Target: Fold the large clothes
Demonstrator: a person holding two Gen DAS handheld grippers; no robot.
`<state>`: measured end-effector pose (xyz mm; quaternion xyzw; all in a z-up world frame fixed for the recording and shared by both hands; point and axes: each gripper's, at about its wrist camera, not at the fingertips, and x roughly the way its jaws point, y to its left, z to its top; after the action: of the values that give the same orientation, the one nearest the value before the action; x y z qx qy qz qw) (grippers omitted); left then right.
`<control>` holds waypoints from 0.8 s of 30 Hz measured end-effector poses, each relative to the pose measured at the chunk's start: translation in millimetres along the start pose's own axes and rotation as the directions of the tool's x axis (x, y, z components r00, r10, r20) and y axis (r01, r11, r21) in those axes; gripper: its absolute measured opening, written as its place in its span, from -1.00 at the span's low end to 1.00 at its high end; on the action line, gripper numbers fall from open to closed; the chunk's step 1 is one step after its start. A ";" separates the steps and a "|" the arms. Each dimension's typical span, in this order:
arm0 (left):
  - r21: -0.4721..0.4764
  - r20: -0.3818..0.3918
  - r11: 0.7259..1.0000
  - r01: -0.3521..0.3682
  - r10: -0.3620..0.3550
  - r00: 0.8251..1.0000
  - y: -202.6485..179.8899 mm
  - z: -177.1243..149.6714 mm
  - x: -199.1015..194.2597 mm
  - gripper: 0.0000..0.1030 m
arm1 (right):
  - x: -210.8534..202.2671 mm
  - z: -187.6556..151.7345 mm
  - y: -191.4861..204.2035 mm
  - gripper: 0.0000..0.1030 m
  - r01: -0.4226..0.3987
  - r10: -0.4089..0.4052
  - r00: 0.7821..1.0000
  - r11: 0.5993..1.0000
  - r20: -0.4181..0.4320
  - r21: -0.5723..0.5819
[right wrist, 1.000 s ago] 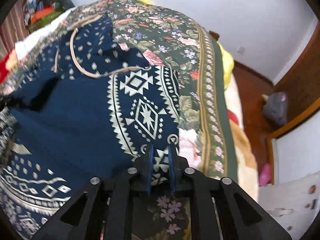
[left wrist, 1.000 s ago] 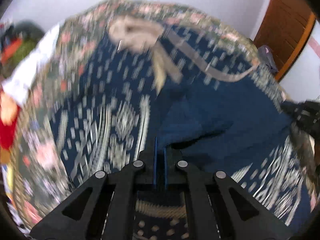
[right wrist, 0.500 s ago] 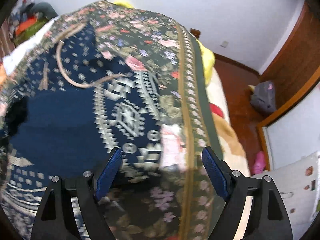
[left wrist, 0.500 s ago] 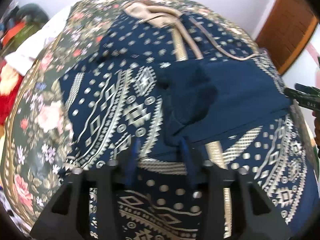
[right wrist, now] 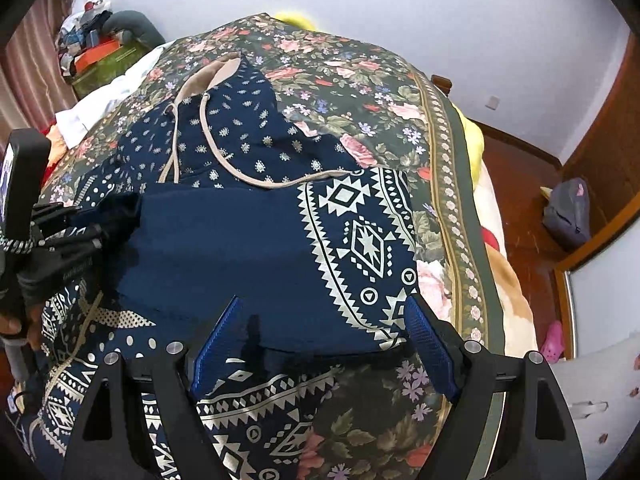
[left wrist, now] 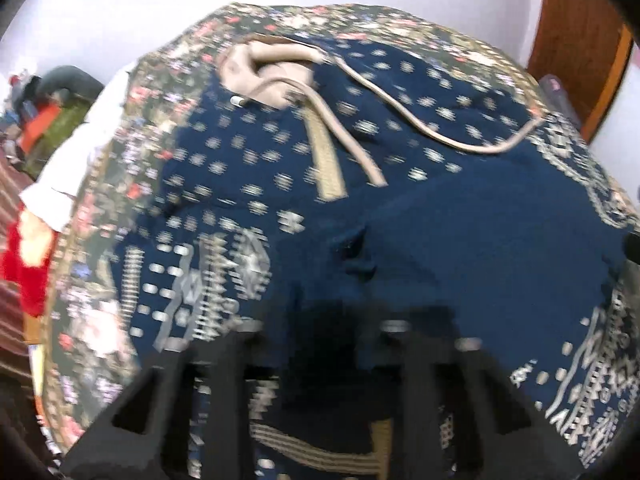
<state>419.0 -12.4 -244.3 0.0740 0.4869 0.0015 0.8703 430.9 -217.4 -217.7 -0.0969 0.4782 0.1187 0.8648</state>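
Hoodie [right wrist: 256, 240] spread on floral bedspread [right wrist: 360, 92], plain navy fold across the middle, patterned edge just short of the bedspread's border stripe. Right gripper [right wrist: 324, 340] spread wide over that folded edge, gripping nothing. Left gripper [left wrist: 320, 344] blurred; cannot tell its jaws.

We are in a home bedroom. A bed covered by a dark green floral bedspread [right wrist: 360, 92] fills the room, against plain pale walls [right wrist: 400, 12]. Beside it we see a reddish wooden floor [right wrist: 520, 208], a brown wooden door [left wrist: 580, 40], a grey backpack [right wrist: 568, 214] and a heap of household clutter [right wrist: 96, 52] in the corner.
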 end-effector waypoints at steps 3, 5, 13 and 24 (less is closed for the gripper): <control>-0.041 0.051 0.999 -0.001 0.003 0.999 23.7 1.7 -15.9 -0.83 | -2.9 4.5 -1.7 0.57 0.003 -0.003 1.000 1.000 0.011 0.010; -0.094 0.088 0.995 0.026 -0.018 0.996 46.4 3.6 -29.6 -0.84 | -4.8 8.3 -2.2 0.57 0.012 -0.012 1.000 1.000 0.026 0.014; -0.259 0.121 0.952 0.163 -0.135 0.983 119.4 -7.9 -41.6 -0.85 | 11.3 17.3 -4.9 0.57 0.074 -0.074 0.997 0.997 0.010 0.014; -0.255 -0.059 0.967 0.011 -0.026 0.998 133.6 -55.4 10.3 -0.67 | 49.3 2.9 6.0 0.58 0.115 -0.120 0.989 0.992 -0.084 -0.056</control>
<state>386.8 127.6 -264.1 -0.0429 0.5100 0.0581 0.8572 456.8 -205.3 -258.4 -0.1522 0.5056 0.0756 0.8459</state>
